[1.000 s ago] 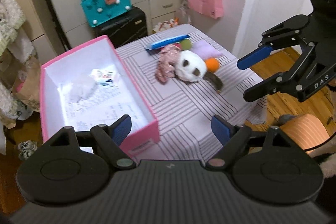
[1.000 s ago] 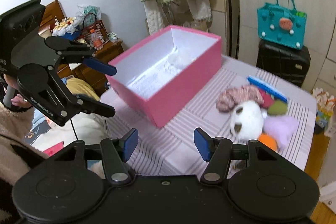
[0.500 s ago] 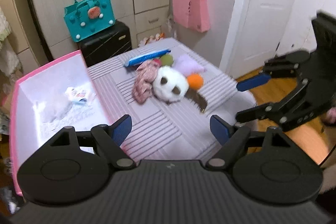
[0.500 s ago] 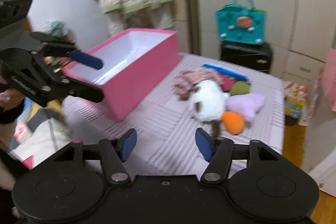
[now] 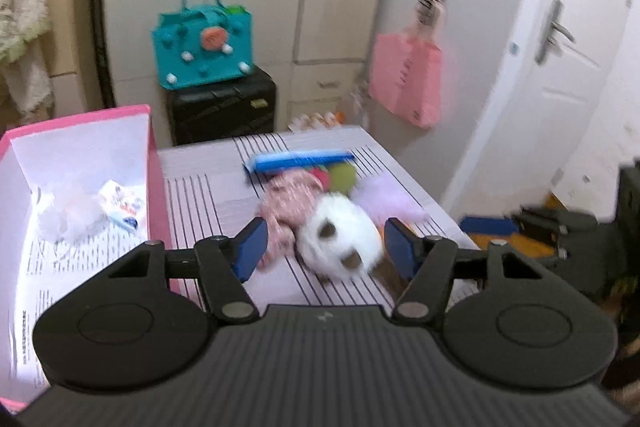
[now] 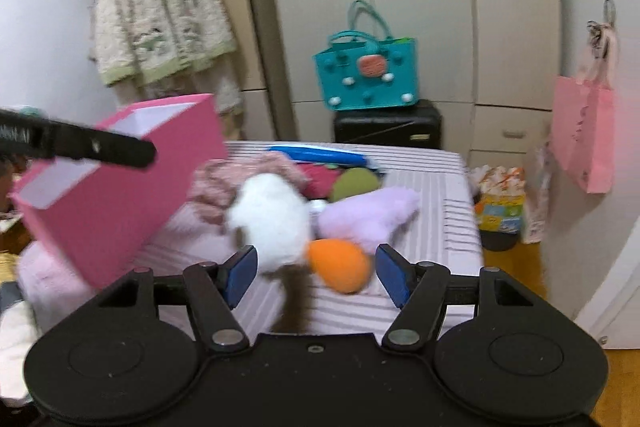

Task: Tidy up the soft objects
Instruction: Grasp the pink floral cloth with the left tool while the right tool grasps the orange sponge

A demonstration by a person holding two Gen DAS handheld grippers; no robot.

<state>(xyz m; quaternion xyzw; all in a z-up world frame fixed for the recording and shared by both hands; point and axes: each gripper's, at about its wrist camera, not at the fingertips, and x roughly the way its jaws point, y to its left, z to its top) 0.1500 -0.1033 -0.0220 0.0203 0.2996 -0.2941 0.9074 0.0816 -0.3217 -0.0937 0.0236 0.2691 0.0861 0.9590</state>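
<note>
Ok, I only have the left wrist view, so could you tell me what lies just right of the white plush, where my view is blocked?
Observer: An orange plush lies there, touching the white plush.
Operator: Is the other gripper near it?
Observer: The right hand-held gripper is open. In its view the orange plush shows between its fingers, with neither pad on it.
Operator: Anything else down there?
Observer: A brown piece runs from the white plush toward that camera.

White plush toy (image 5: 340, 241) amid pink (image 5: 290, 199), lilac (image 6: 366, 213), orange (image 6: 340, 265) soft things (blurred), open pink box (image 5: 154, 163) beside them
</note>
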